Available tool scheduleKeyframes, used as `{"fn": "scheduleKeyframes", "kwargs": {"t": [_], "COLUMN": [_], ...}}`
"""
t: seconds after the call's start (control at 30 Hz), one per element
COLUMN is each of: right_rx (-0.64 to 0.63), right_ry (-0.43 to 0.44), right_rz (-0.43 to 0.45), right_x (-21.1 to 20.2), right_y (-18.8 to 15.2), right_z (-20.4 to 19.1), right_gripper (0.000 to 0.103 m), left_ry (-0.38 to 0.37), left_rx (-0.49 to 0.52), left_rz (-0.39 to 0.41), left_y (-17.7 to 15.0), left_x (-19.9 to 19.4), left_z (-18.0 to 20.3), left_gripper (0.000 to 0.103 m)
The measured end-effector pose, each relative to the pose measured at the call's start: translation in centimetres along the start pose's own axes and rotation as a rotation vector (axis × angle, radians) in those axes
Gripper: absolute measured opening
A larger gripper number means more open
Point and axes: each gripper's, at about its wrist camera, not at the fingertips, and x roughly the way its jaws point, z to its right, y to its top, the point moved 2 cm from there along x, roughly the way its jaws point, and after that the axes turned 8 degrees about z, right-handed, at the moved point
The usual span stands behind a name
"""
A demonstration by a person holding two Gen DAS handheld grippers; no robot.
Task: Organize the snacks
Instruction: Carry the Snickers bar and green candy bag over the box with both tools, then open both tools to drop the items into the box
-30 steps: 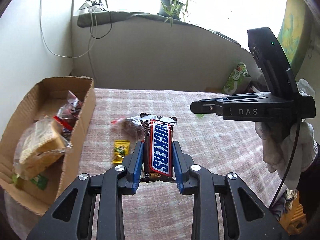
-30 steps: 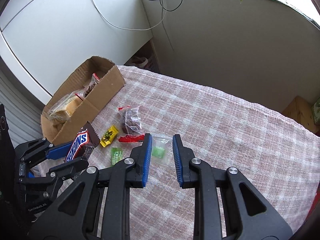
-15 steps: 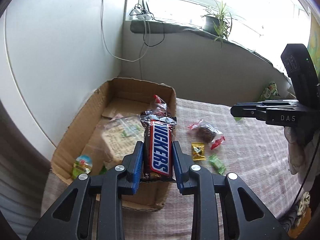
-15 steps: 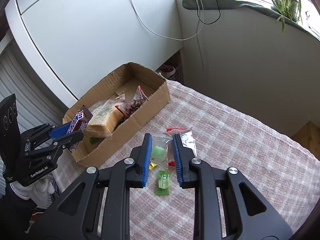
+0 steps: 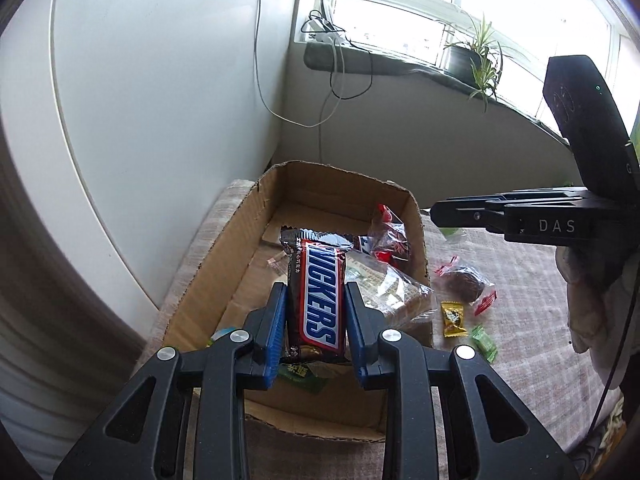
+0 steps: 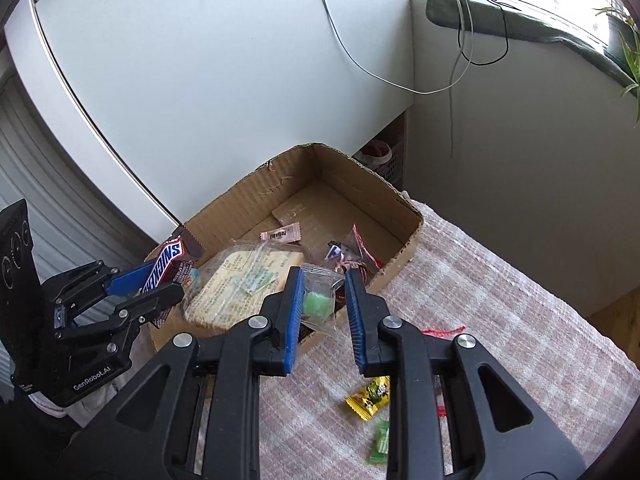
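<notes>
My left gripper [image 5: 316, 300] is shut on a Snickers bar [image 5: 317, 292] and holds it above the near end of the open cardboard box [image 5: 224, 264]. It also shows in the right wrist view [image 6: 160, 280] at the box's near left corner. My right gripper [image 6: 322, 300] is shut on a clear bag with a green candy [image 6: 318, 304], held over the box's right wall [image 6: 404, 248]. The box holds a wrapped sandwich [image 6: 240, 276], a red-trimmed snack bag [image 5: 390, 236] and a small pink candy [image 6: 280, 234].
On the checked tablecloth [image 6: 500, 300] lie a yellow candy [image 5: 454, 318], a green candy [image 5: 484, 342] and a bag of dark snacks [image 5: 464, 284]. A white wall panel [image 5: 140, 100] stands left of the box. A windowsill with a plant [image 5: 480, 64] and cables is behind.
Both grippers have moved left towards the box with their snacks. The Snickers bar now hangs over the box's inside, and the green candy bag has reached the box's right wall.
</notes>
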Motion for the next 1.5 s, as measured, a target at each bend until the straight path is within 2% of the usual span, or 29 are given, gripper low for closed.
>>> {"fn": "scheduleKeyframes", "kwargs": {"t": [0.37, 0.8, 0.87, 0.9, 0.93, 0.97, 1.0, 1.03, 1.13, 1.5], "right_rx": [-0.014, -0.039, -0.041, -0.041, -0.040, -0.039, -0.038, -0.038, -0.038, -0.024], "right_ry": [0.008, 0.005, -0.002, -0.007, -0.012, -0.019, -0.026, -0.032, -0.044, -0.061], "right_rz": [-0.048, -0.058, -0.054, -0.051, -0.045, -0.037, -0.026, -0.015, 0.000, 0.022], "right_x": [4.8, 5.5, 5.3, 5.2, 5.1, 5.0, 4.8, 4.6, 4.2, 2.0], "right_y": [1.0, 0.9, 0.9, 1.0, 1.0, 1.0, 1.1, 1.2, 1.3, 0.8], "right_z": [-1.3, -2.0, -2.0, -1.9, -1.9, -1.8, -1.8, -1.7, -1.5, -0.9], "right_gripper": [0.022, 0.024, 0.027, 0.034, 0.046, 0.052, 0.064, 0.071, 0.082, 0.084], "left_ry": [-0.005, 0.004, 0.007, 0.005, 0.006, 0.010, 0.010, 0.010, 0.013, 0.010], "left_rx": [-0.005, -0.015, -0.012, -0.011, -0.010, -0.008, -0.006, -0.004, -0.003, 0.013], "left_rz": [-0.008, -0.018, -0.015, -0.013, -0.010, -0.005, 0.000, 0.003, 0.007, 0.025], "left_y": [-0.2, -0.3, -0.2, -0.2, -0.2, -0.1, -0.1, 0.0, 0.0, 0.1], "left_x": [0.9, 0.9, 0.8, 0.8, 0.7, 0.6, 0.5, 0.4, 0.3, -1.0], "left_z": [-0.8, -1.4, -1.4, -1.4, -1.4, -1.4, -1.3, -1.3, -1.2, 0.0], "left_gripper": [0.027, 0.027, 0.030, 0.032, 0.038, 0.044, 0.046, 0.047, 0.061, 0.062]}}
